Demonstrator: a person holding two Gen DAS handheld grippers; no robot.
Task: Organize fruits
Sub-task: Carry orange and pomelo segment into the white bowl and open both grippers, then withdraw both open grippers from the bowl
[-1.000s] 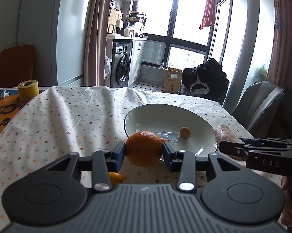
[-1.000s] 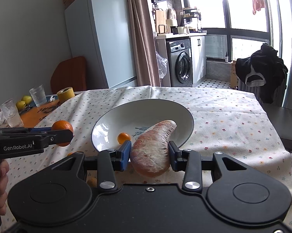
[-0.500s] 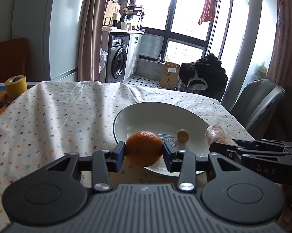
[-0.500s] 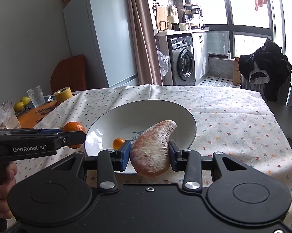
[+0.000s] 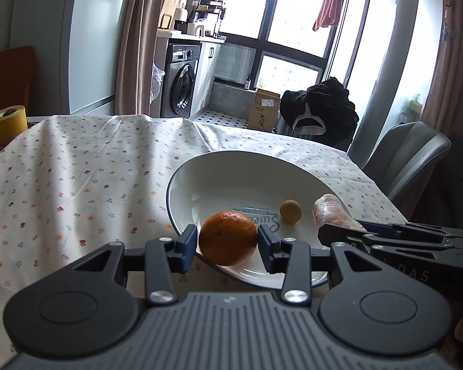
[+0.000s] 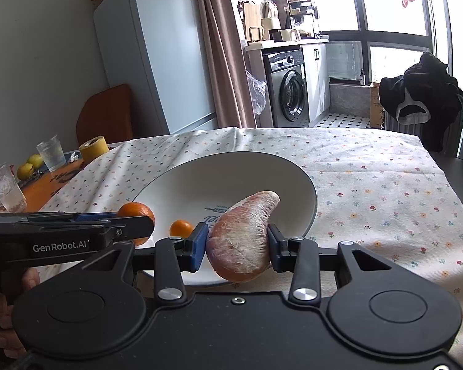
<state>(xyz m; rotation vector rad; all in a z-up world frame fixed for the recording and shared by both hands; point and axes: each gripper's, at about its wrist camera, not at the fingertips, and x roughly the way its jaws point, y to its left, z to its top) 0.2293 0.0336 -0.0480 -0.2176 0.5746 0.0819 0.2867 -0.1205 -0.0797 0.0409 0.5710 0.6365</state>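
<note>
Left gripper (image 5: 227,245): we are clamping the orange (image 5: 228,238) between both blue pads, so it is closed on the fruit. We are holding it over the near rim of the plate, we think so that it drops inside and does not roll onto the cloth.

Right gripper (image 6: 237,245): we are gripping the wrapped sweet potato (image 6: 242,237) at its thick end, and its thin end is pointing forward over the plate. The jaws are pressing on both sides of it. Holding it at the heavy end is probably keeping it from tipping in the grip.

Both tools together: we are bringing the two grippers close side by side at the same near edge. In our judgement they are risking a bump, so one should release first.

Plate (image 6: 308,185): the white plate is lying on the flowered tablecloth (image 5: 77,169) and is serving as the collecting place. Its deep middle is staying mostly bare, so we are having room for both pieces.

Small fruit (image 6: 181,228): one small round fruit is already resting inside the plate, between the two grippers. We should be setting the orange down beside it, not on it.

Far left: a yellow tape roll (image 5: 9,120), two glasses (image 6: 51,152) and some yellow-green fruits (image 6: 28,166) are standing well apart from the plate. Those fruits are perhaps waiting for later.
</note>
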